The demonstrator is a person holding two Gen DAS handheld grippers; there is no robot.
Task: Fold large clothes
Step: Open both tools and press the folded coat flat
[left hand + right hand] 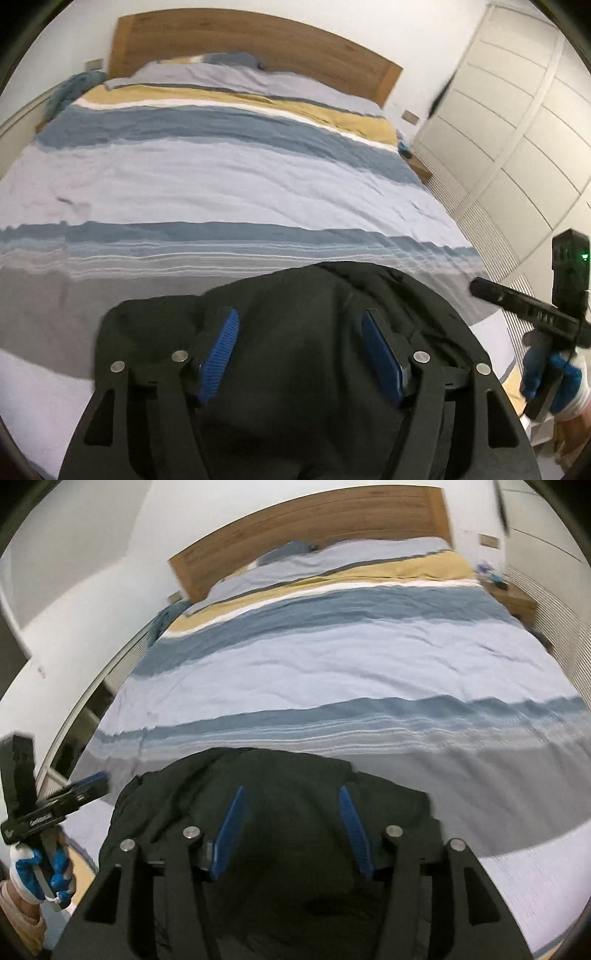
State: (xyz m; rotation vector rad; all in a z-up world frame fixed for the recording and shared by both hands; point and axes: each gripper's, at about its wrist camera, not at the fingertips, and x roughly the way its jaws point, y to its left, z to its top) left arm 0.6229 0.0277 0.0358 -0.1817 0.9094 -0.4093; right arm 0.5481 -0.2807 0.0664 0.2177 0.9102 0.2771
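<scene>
Seemingly unheld, black garment (295,332) under parted grippers.

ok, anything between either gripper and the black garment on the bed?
Nothing visible. The black garment lies on the striped duvet, directly under the open left gripper and open right gripper, with no other item between.

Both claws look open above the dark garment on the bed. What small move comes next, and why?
Probably lower one claw to a loose edge of the dark garment. The left claw and right claw stand open, gripping nothing, while the garment lies bunched on the striped bed cover.
</scene>
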